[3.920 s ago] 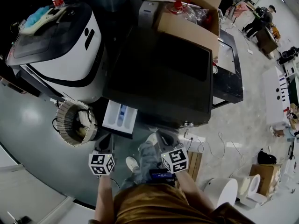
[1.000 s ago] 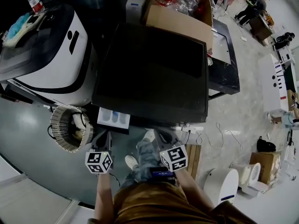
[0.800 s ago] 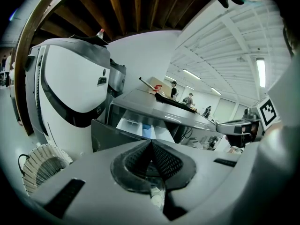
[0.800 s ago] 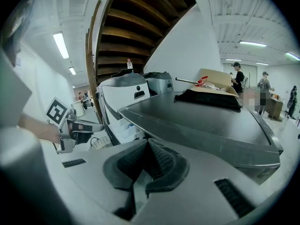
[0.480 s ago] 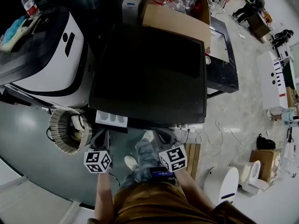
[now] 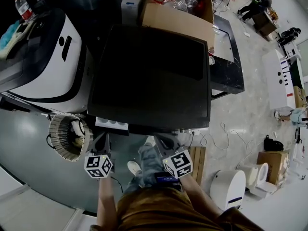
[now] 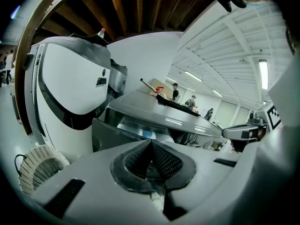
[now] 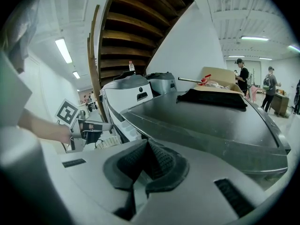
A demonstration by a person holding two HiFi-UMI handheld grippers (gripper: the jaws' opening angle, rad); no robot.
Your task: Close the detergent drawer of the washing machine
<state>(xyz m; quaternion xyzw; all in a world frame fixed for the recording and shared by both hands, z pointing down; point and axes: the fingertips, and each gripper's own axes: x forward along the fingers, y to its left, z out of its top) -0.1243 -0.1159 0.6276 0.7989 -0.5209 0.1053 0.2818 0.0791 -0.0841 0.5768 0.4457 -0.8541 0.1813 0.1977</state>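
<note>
Head view is showing the detergent drawer (image 6: pixel 111 123) jutting slightly, so you are needing a square push from the closed left tongs (image 6: pixel 102 141), right tongs (image 6: pixel 166 141) likewise closed.

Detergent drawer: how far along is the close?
Mostly done: only a narrow strip of the detergent drawer shows beyond the front of the washing machine. In hand: the left gripper, jaws together, points at it; contact can't be confirmed. The right gripper, shut and empty, idles. Left: push it flush.
</note>
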